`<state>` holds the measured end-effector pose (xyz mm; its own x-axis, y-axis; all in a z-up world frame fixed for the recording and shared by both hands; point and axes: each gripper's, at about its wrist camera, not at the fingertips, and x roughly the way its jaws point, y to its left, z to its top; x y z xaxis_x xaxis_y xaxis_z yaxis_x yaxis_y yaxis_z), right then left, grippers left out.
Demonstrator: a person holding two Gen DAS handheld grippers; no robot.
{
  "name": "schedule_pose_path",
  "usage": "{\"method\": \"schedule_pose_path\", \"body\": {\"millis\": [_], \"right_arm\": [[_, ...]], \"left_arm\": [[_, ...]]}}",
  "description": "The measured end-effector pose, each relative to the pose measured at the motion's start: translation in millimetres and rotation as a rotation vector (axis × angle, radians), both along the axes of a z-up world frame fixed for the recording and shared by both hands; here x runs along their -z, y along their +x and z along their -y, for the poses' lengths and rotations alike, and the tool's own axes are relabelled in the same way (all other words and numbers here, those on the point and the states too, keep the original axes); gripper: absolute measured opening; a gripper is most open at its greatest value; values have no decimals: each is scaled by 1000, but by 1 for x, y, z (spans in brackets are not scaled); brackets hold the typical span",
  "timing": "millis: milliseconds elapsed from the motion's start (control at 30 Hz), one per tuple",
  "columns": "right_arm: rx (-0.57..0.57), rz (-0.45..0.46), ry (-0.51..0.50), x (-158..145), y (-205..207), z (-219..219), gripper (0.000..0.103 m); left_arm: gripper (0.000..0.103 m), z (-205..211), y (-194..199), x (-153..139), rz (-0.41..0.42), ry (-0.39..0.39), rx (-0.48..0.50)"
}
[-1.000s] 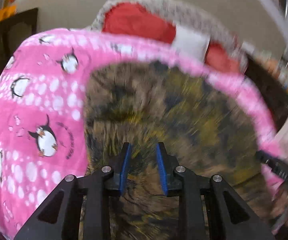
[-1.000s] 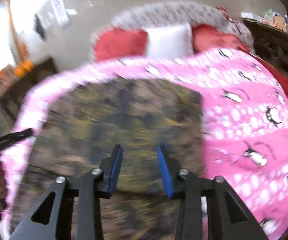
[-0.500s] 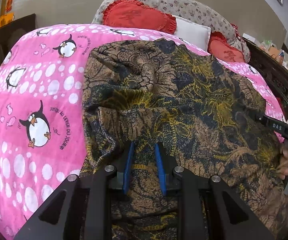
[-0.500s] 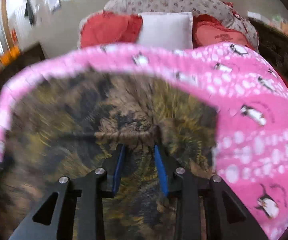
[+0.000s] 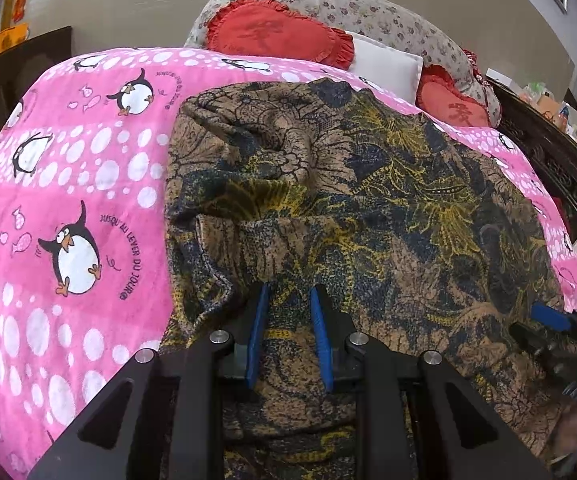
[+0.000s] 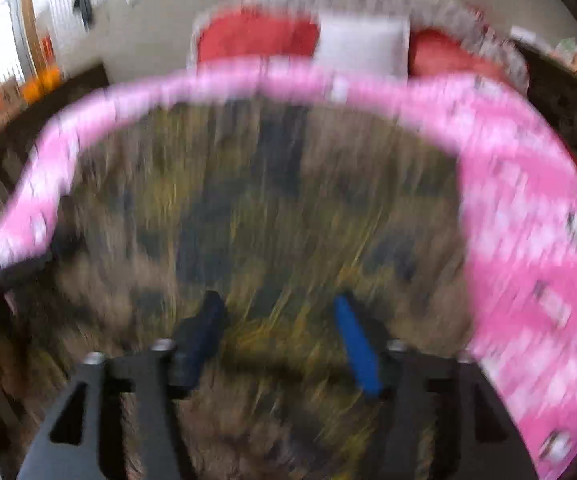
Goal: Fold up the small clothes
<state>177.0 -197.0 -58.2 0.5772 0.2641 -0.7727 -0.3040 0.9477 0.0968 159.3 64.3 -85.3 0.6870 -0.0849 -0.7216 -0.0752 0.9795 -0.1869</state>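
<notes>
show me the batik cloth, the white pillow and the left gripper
batik cloth (image 5: 388, 208), left wrist view, on its flat patterned middle
white pillow (image 5: 384, 66), left wrist view, on its front face
left gripper (image 5: 288, 332), left wrist view, midway between the blue fingertips, cloth bunched between them

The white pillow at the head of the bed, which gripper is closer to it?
Cannot tell. Both the left gripper and right gripper sit over the batik garment, well short of the white pillow.

I'm working in a home bedroom: a bed under a pink penguin-print blanket, red heart-shaped cushions, a white pillow and a floral bolster at its head, with dark wooden furniture alongside.
</notes>
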Motion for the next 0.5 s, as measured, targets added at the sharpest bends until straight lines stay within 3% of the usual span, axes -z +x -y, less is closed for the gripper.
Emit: {"method": "schedule_pose_path", "body": {"millis": [67,367,500], "right_arm": [[7,77,-35,2,-11,-5,70],[21,85,-39,-7,-30,-4,71],[20,87,-39,-2,-17,-4,71]], "left_arm": [[4,0,-1,0,2,4,0],[4,-2,-1,-1,4,-8,0],[4,-2,-2,-1,5,-14,0]]}}
